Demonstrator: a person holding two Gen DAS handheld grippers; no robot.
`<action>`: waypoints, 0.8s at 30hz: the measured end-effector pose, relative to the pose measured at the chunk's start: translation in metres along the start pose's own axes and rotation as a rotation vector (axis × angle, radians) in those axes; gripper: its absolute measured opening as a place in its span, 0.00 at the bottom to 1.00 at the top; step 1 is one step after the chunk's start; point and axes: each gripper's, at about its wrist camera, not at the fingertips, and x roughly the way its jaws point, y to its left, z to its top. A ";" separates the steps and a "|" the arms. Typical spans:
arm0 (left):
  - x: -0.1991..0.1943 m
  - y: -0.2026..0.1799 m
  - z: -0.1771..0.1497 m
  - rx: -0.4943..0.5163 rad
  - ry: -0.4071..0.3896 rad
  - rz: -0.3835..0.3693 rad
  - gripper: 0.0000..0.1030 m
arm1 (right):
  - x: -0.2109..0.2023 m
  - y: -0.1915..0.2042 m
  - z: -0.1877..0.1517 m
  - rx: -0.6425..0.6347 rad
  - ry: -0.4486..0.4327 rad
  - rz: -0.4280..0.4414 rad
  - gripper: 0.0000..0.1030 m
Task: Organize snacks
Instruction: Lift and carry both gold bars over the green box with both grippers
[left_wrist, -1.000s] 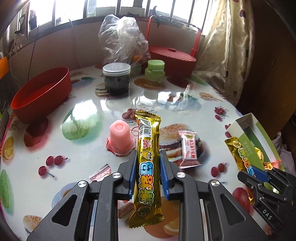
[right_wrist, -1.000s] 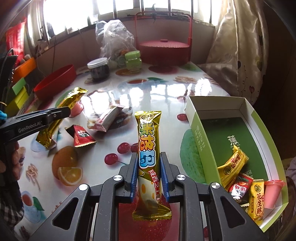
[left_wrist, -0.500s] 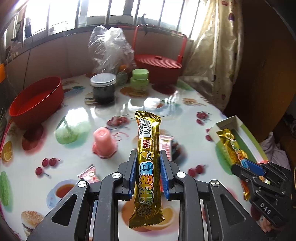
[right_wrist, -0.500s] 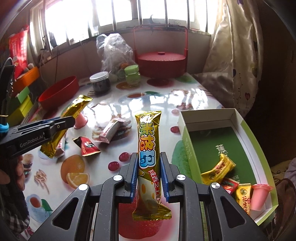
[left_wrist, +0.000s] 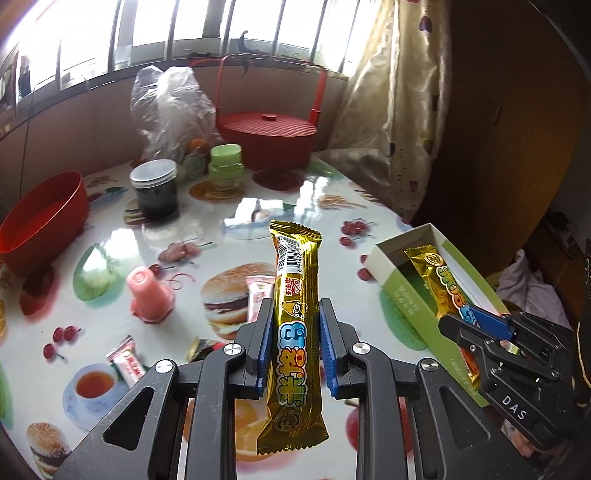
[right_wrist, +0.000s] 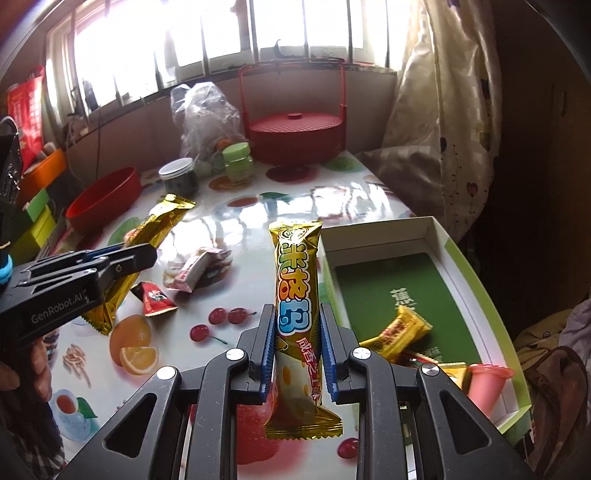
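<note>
- The left gripper (left_wrist: 293, 336) is clenched on a gold snack bar (left_wrist: 293, 332): the blue pads press its sides at about mid-length, the barcode end standing up past the fingertips toward frame centre, the crimped tail hanging below them.
- The right gripper (right_wrist: 293, 339) grips a second gold snack bar (right_wrist: 297, 317) the same way — upright between the pads, top seam above the fingertips, lower end spreading under the jaws.
- In the left wrist view that second bar reaches over the near end of the green-and-white box (left_wrist: 402, 291) at right; its lower part is hidden behind the black fingers.
- The box (right_wrist: 476, 291) sits at the right of the right wrist view, holding small gold wrapped sweets (right_wrist: 397, 330) and a pink jelly cup (right_wrist: 487, 380) in its lower corner, partly cut off by the gripper body.
- On the fruit-print table (left_wrist: 110, 229), left of centre, stand another pink jelly cup (left_wrist: 149, 295) upside down, and loose small packets (left_wrist: 127, 360) — their print is probably too blurred to read.
</note>
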 end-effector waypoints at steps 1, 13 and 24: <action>0.000 -0.003 0.000 0.004 0.001 -0.003 0.24 | -0.001 -0.003 0.000 0.003 0.001 -0.004 0.21; 0.009 -0.039 0.008 0.036 0.014 -0.079 0.24 | -0.011 -0.032 -0.004 0.043 -0.002 -0.056 0.21; 0.026 -0.078 0.015 0.069 0.039 -0.175 0.24 | -0.014 -0.069 -0.009 0.095 0.010 -0.109 0.21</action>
